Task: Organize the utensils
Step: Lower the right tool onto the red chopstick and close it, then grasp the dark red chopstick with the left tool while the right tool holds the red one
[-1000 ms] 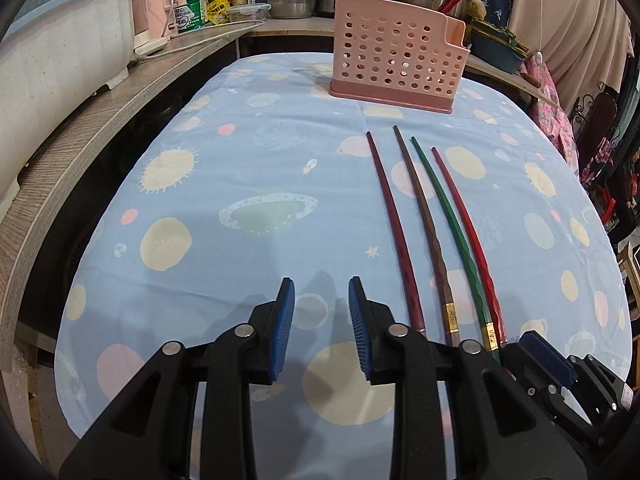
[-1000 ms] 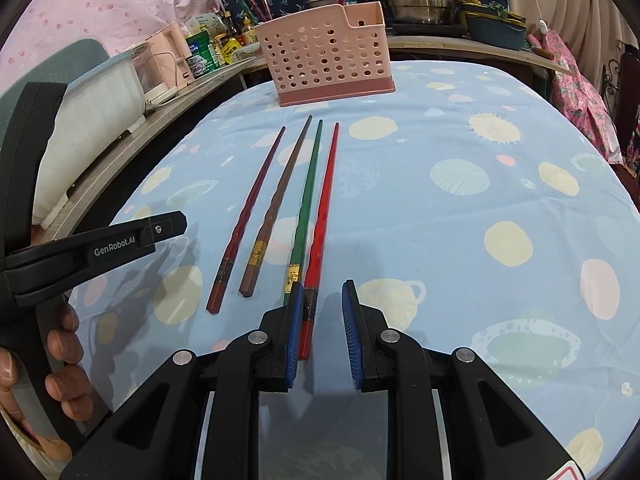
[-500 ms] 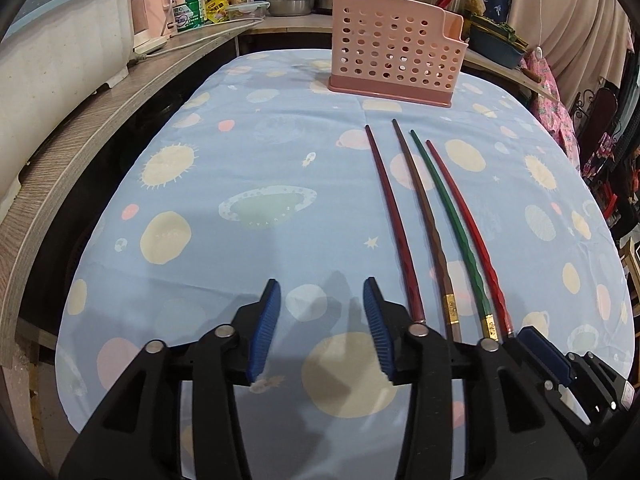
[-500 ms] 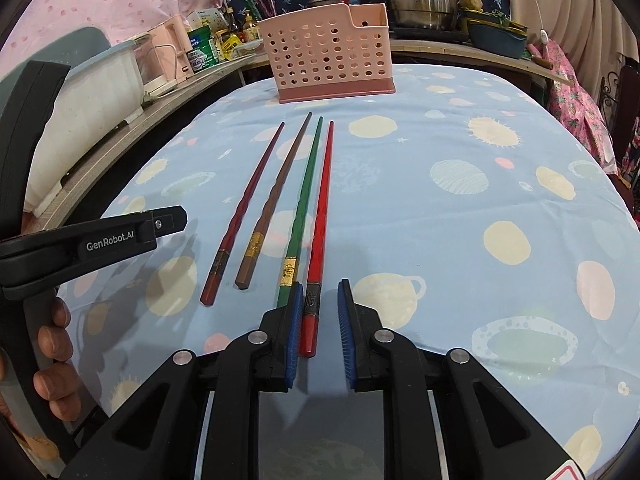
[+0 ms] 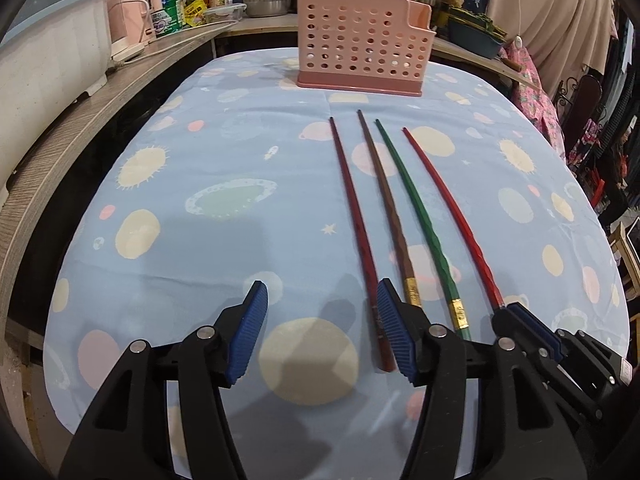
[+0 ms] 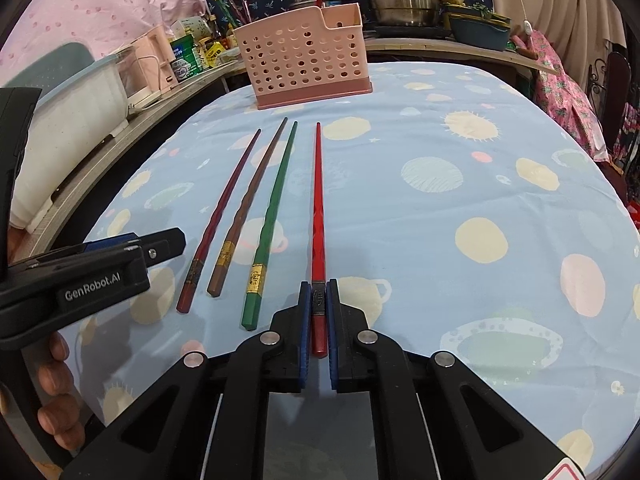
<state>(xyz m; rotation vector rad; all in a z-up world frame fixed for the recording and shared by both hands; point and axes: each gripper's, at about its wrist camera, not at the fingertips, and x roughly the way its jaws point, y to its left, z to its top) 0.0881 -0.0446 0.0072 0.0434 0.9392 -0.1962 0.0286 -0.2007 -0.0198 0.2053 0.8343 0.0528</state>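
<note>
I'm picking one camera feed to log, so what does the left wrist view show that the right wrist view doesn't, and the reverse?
Only the left wrist view: the left hand-held gripper from behind, open over the tablecloth, nothing between its fingers.

Only the right wrist view: the right hand-held gripper shut on the bright red chopstick, and the person's fingers around the left handle.

Both: the dark red, brown and green chopsticks lying side by side, and the pink utensil basket.

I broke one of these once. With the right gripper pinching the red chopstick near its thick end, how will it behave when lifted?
The red chopstick looks straight and rigid, so probably no sag. The right gripper clamps it near its thick end, leaving most of the length ahead; the thin tip may dip or pivot between the fingers. It looks glossy, so it could slip.
</note>
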